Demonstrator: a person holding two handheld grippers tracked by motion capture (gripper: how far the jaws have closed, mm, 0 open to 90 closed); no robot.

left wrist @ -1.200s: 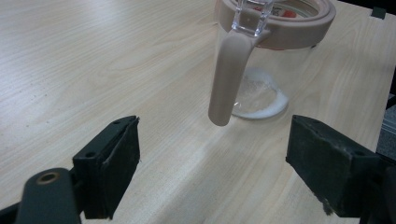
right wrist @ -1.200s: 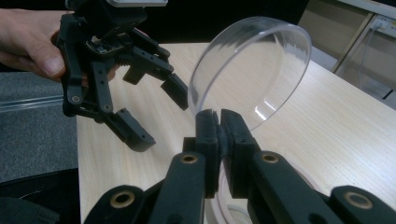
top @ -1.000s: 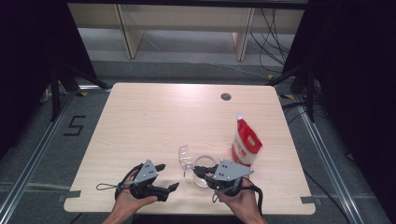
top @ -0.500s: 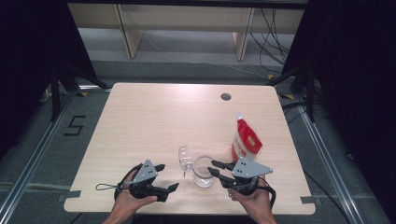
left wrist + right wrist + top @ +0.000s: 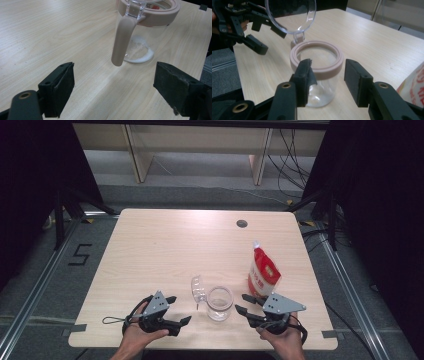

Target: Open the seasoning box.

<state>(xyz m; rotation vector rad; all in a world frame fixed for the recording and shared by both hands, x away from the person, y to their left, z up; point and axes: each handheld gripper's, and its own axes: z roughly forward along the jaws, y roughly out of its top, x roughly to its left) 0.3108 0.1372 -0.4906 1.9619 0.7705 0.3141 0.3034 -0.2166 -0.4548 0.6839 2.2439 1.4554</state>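
1. High view: glass jar (image 5: 219,303) stands upright at the near middle of the table (image 5: 165,245), its clear lid (image 5: 198,289) swung open to the left.
2. Left gripper (image 5: 176,310) rests near-left of the jar, jaws spread, nothing between them.
3. Right gripper (image 5: 243,304) sits just right of the jar; its jaws have just been opening and are clear of the jar.
4. Red-and-white pouch (image 5: 263,272) stands upright, right of the jar.

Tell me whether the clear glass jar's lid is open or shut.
Open: the clear hinged lid stands swung up behind the clear glass jar's pink rim.
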